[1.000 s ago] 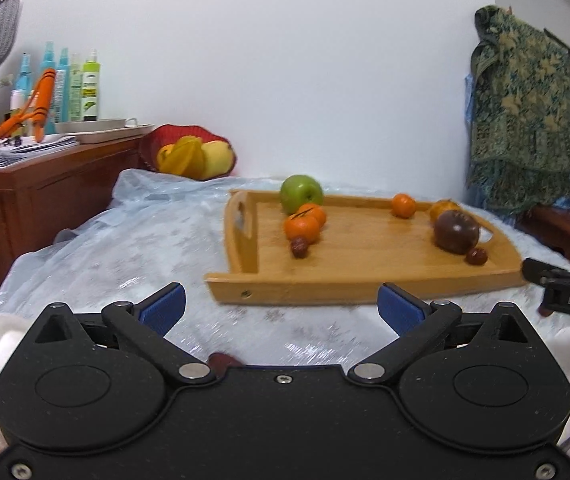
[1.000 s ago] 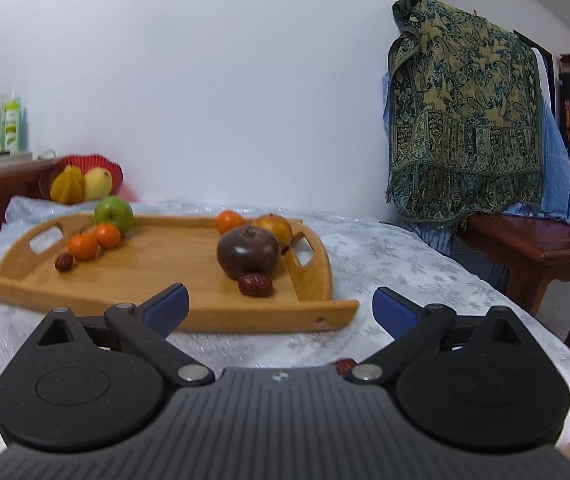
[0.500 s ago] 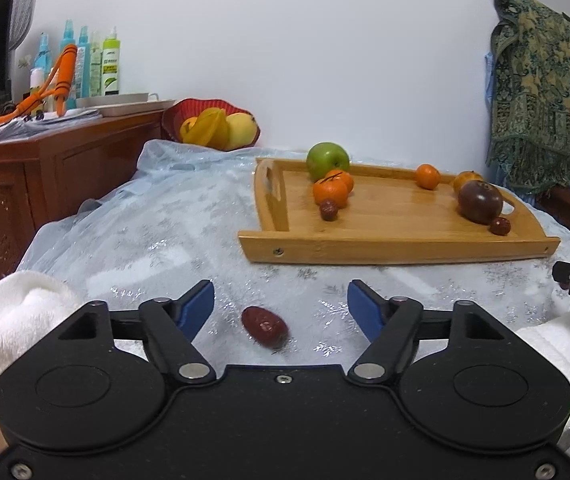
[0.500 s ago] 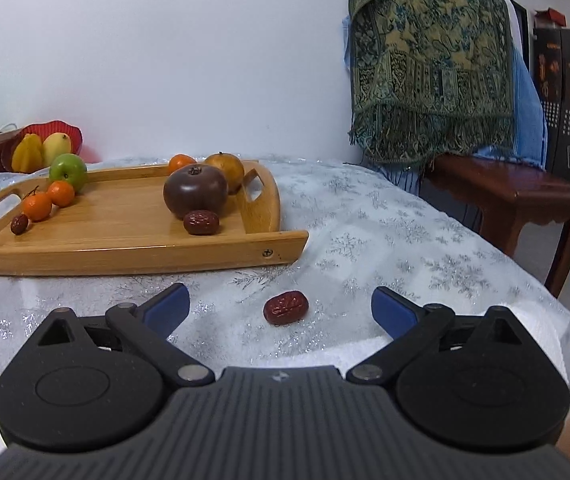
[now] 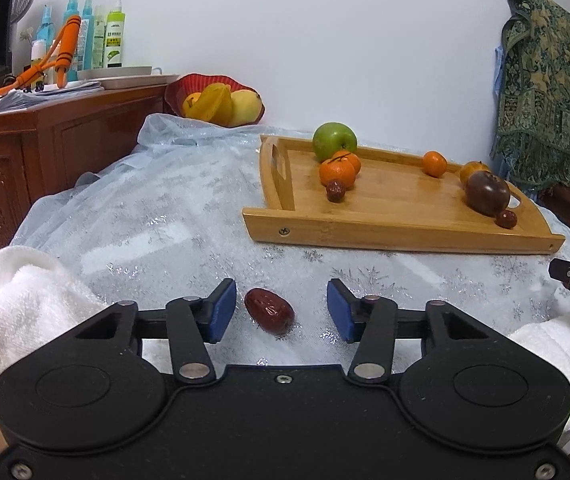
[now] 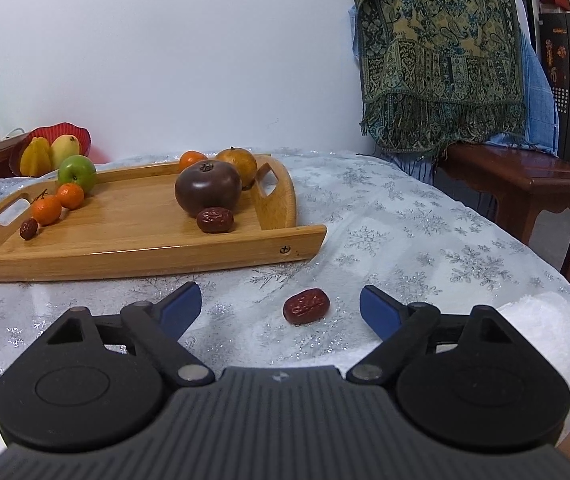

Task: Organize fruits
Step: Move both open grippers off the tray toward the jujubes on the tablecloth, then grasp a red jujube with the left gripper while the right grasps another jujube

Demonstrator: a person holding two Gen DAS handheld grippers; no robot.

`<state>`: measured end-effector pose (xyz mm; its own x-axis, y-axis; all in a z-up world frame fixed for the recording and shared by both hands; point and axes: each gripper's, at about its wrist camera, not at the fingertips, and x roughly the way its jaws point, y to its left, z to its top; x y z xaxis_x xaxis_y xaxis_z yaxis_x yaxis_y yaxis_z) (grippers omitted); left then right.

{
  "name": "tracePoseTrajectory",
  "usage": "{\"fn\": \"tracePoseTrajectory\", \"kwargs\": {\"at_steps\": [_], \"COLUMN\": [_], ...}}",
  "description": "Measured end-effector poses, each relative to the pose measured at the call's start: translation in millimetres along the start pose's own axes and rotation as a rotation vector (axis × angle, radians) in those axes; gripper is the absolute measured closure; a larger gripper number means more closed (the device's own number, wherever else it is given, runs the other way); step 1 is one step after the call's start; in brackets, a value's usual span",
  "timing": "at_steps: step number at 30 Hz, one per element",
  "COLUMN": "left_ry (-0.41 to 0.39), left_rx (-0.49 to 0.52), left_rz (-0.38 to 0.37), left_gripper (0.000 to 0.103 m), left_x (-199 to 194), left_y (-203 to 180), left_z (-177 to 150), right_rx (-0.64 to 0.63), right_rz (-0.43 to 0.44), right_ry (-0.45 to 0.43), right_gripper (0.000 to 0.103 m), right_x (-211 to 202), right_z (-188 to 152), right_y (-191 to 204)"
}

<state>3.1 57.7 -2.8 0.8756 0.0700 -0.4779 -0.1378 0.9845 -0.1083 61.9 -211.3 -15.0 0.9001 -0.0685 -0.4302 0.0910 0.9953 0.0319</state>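
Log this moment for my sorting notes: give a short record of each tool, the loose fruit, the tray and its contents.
left tool: open, jaws have just been closing; a red date lies between them on the cloth, not pinched
right tool: open wide, jaws have just been closing slightly; another red date between them, untouched
wooden tray: on the snowflake tablecloth
in tray: green apple, small oranges, dark round fruit, two dates
beyond tray: red fruit bowl
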Motion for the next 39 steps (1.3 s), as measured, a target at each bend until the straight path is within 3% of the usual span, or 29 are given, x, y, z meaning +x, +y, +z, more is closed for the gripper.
{"fn": "tracePoseTrajectory", "kwargs": {"at_steps": [7,12,21,29,39], "left_ry": [0.015,0.029,0.031,0.03,0.028], "left_rx": [-0.002,-0.003,0.0,0.002,0.014], "left_rz": [-0.002,-0.002,-0.001,0.0,-0.002], "left_gripper": [0.063,0.073,0.078,0.084,0.084], "left_x": [3,7,9,10,11], "left_y": [-1,-2,-3,-4,-6], "left_z": [-1,-2,-2,-3,-3], "right_rx": [0.007,0.009,0.014,0.02,-0.014], "right_rz": [-0.001,-0.008,-0.014,-0.03,-0.042], "right_ry": [0.013,0.022,0.035,0.031,0.038], "right_gripper": [0.015,0.018,0.026,0.049,0.061], "right_x": [4,7,13,15,17], "right_z": [0,-1,-1,-1,-2], "right_y": [-1,-1,-1,-2,2]}}
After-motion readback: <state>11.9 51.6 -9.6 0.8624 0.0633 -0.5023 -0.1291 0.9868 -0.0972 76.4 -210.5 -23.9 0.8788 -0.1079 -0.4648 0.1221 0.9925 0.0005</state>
